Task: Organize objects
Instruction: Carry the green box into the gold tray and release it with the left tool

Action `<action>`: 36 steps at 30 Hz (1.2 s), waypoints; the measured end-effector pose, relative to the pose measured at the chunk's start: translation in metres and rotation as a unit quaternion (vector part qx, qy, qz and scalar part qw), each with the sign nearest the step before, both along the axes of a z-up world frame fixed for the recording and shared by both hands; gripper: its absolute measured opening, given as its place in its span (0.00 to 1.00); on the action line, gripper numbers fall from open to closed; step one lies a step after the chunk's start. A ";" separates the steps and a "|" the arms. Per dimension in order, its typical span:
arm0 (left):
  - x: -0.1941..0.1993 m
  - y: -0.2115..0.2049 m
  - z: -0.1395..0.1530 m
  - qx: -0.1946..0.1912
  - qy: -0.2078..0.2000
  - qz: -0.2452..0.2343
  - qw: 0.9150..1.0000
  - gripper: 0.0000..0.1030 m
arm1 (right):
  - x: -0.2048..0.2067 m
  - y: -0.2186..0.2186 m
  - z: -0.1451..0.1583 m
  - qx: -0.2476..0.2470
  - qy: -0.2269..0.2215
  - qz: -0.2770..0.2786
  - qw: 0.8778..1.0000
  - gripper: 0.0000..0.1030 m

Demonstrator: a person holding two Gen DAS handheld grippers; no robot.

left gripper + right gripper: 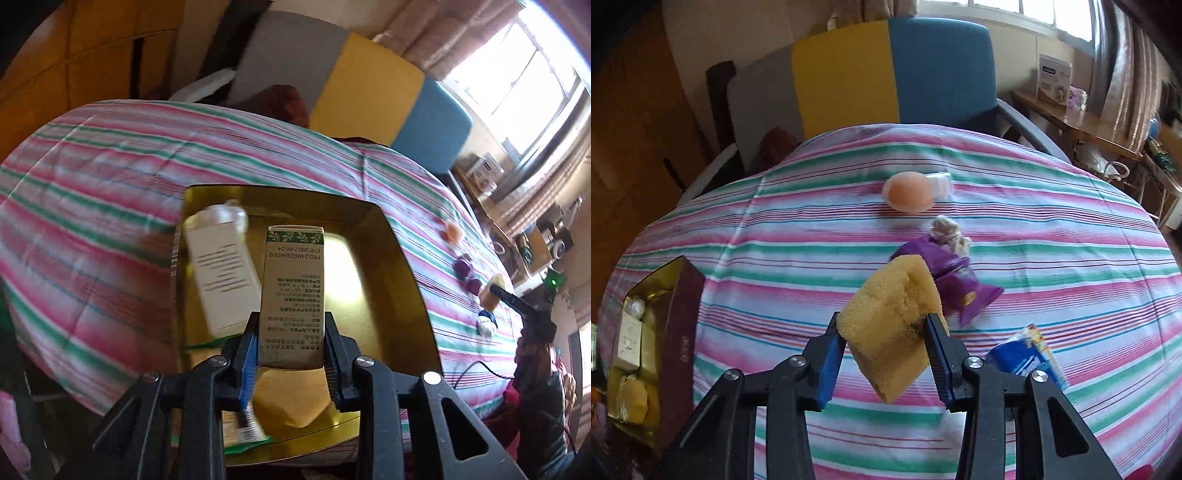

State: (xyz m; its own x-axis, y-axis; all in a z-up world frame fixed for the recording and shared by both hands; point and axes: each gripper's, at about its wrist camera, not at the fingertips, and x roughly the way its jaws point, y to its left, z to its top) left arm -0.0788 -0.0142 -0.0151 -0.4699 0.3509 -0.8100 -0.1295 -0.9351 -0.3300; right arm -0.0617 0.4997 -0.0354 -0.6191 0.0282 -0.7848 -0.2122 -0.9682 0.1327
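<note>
The left gripper (291, 332) clamped a tall printed cardboard carton (291, 295) above the gold tray (399, 258); lowering it upright beside the white bottle (221, 273) suited best. The right gripper (886, 332) pinched a yellow sponge (892, 325).

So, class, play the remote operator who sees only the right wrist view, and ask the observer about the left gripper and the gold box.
Operator: What is the left gripper doing?
Observer: The left gripper is shut on a green-topped carton, held over the gold tray.
Operator: What else is in there?
Observer: A white bottle lies tilted beside the carton, with a yellow sponge piece below the fingers.
Operator: Does my sponge show from there?
Observer: Yes, the right gripper shows far right, holding its sponge above the striped sheet.
</note>
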 end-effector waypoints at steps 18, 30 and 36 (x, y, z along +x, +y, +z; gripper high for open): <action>-0.091 0.033 -0.045 -0.045 -0.044 0.026 0.998 0.29 | 0.004 -0.065 -0.022 0.014 -0.016 0.110 0.994 0.42; -0.132 0.049 -0.070 -0.105 -0.050 0.033 0.993 0.37 | 0.000 -0.070 -0.029 0.025 -0.027 0.121 0.992 0.42; -0.124 0.048 -0.062 -0.100 -0.045 0.024 0.994 0.42 | 0.000 -0.071 -0.030 0.027 -0.029 0.119 0.992 0.42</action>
State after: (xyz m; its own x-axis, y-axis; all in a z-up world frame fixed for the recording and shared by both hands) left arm -0.2029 0.0342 -0.0769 -0.4045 0.1586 -0.9007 -0.0625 -0.9873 -0.1457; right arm -0.0620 0.4291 -0.0654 -0.5667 -0.0711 -0.8209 0.0182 -0.9971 0.0738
